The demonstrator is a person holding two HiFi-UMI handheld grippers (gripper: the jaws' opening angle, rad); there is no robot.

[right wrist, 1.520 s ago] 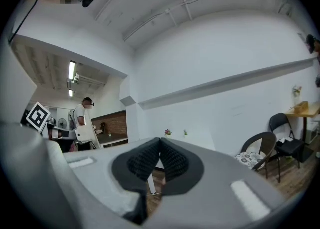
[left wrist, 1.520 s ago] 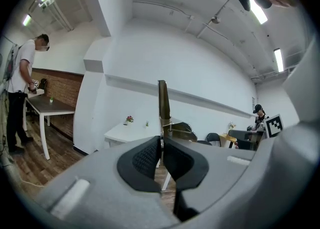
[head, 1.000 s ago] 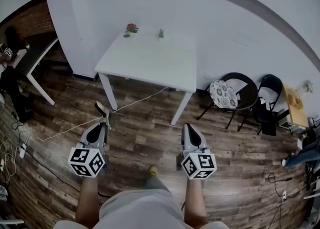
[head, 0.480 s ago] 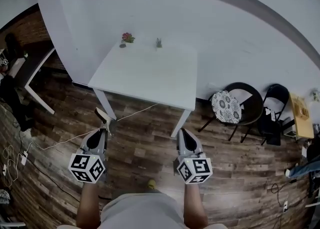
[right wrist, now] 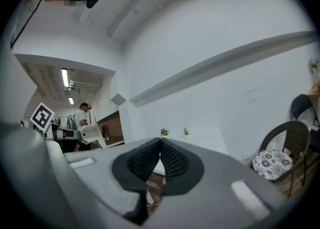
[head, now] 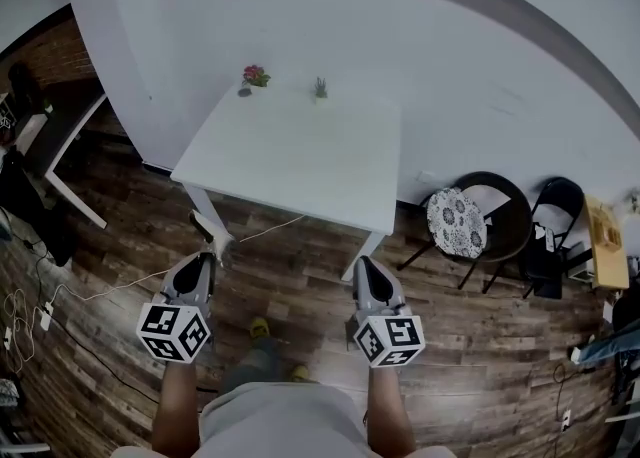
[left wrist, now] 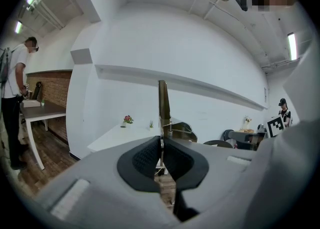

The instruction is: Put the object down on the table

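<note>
- Head view: left gripper (head: 204, 260) holds a thin flat object (head: 211, 229) over the floor, short of the table (head: 300, 161); right gripper (head: 364, 268) is beside it, well apart
- Left gripper view: the jaws pinch the object, which stands upright and edge-on
- Right gripper view: the jaws are together with nothing between them
- Judgement: the carry is in hand; next, step closer, bring the object over the tabletop, lower it and release

Head view looks steeply down; both gripper views face forward (low, level), all sharing the white table (head: 300, 156).
</note>
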